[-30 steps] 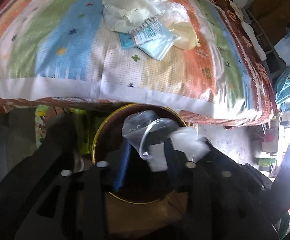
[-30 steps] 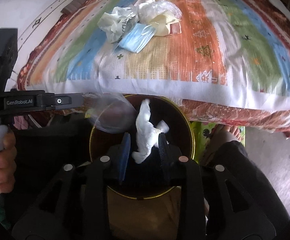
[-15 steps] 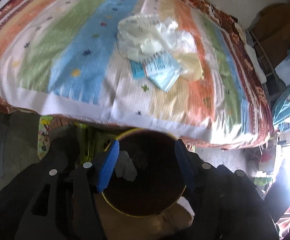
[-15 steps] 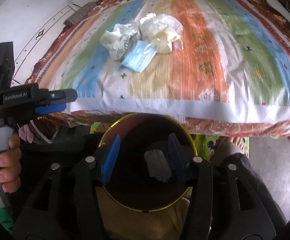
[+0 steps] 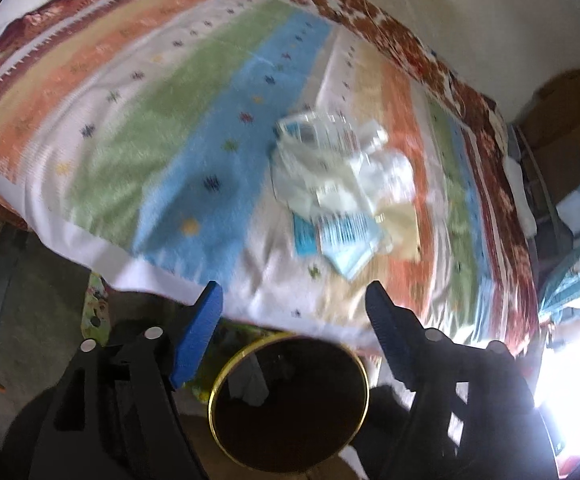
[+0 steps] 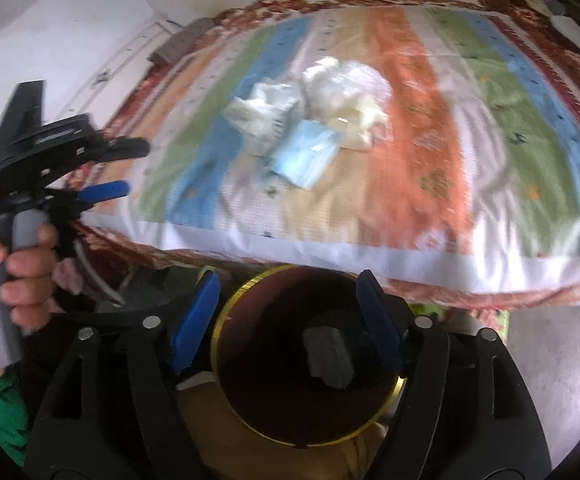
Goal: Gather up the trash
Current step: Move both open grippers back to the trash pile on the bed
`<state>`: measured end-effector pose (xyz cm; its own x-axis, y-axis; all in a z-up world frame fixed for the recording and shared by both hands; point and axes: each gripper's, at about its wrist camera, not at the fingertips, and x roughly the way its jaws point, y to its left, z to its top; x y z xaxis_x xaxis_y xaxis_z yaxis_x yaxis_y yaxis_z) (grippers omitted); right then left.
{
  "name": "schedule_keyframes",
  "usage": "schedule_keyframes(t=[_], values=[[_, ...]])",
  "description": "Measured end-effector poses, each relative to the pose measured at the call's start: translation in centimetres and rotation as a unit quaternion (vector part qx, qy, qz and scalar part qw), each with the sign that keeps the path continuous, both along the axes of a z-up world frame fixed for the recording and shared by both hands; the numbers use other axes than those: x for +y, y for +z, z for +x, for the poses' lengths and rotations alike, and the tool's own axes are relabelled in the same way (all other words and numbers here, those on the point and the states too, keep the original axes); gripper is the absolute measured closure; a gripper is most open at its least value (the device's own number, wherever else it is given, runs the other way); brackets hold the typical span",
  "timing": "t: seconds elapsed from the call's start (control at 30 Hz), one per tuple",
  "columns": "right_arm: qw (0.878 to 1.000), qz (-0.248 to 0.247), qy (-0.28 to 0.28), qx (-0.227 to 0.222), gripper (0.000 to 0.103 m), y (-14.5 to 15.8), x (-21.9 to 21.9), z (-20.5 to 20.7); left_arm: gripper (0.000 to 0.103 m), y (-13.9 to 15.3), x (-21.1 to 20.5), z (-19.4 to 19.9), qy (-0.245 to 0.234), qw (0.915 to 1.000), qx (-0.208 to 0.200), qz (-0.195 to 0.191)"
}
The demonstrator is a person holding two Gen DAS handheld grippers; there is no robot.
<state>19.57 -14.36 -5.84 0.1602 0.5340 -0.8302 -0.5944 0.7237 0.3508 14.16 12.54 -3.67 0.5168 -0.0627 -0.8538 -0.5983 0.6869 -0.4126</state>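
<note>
Right wrist: right hand-held gripper [image 6: 285, 320] jaws opening, empty, above bin [image 6: 225, 320]; trash pile [image 6: 310, 120] on bed beyond.

1. A bed under a striped blanket [image 6: 430, 128] fills the middle.
2. A pale wall [image 5: 470, 12] stands at twelve o'clock.
3. Grey floor [image 6: 550, 360] lies at four o'clock.
4. Glare [image 5: 570, 380] burns at four o'clock.
</note>
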Motion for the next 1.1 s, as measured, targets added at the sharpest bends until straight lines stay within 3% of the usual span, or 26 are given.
schedule_keyframes(t=[0.2, 0.43, 0.57, 0.67, 0.77, 0.97, 1.1], values=[[1.0, 0.018, 0.005, 0.0, 0.024, 0.7, 0.8, 1.2, 0.022, 0.1, 2.2, 1.0, 0.028, 0.9994, -0.01, -0.016], [1.0, 0.023, 0.009, -0.012, 0.01, 0.7, 2.0, 2.2, 0.02, -0.6, 3.1, 3.3, 0.021, 0.9984, -0.028, -0.045], [0.999, 0.038, 0.008, -0.002, 0.01, 0.5, 3.3, 3.1, 0.016, -1.2, 3.4, 4.3, 0.022, 0.9982, -0.03, -0.048], [0.999, 0.044, 0.012, -0.01, 0.01, 0.5, 4.5, 3.7, 0.016, -1.7, 3.6, 5.2, 0.013, 0.9959, -0.042, -0.078], [0.999, 0.047, 0.011, -0.016, 0.01, 0.2, 5.4, 4.6, 0.013, -1.8, 3.9, 5.9, 0.015, 0.9971, -0.042, -0.062], [0.998, 0.062, -0.002, -0.007, 0.01, -0.8, 6.0, 6.2, 0.013, -3.2, 5.2, 6.9, 0.017, 0.9958, -0.032, -0.084], [0.996, 0.077, -0.015, 0.03, 0.01, -1.9, 6.8, 7.5, 0.014, -3.5, 5.8, 7.6, 0.012, 0.9964, -0.036, -0.076]])
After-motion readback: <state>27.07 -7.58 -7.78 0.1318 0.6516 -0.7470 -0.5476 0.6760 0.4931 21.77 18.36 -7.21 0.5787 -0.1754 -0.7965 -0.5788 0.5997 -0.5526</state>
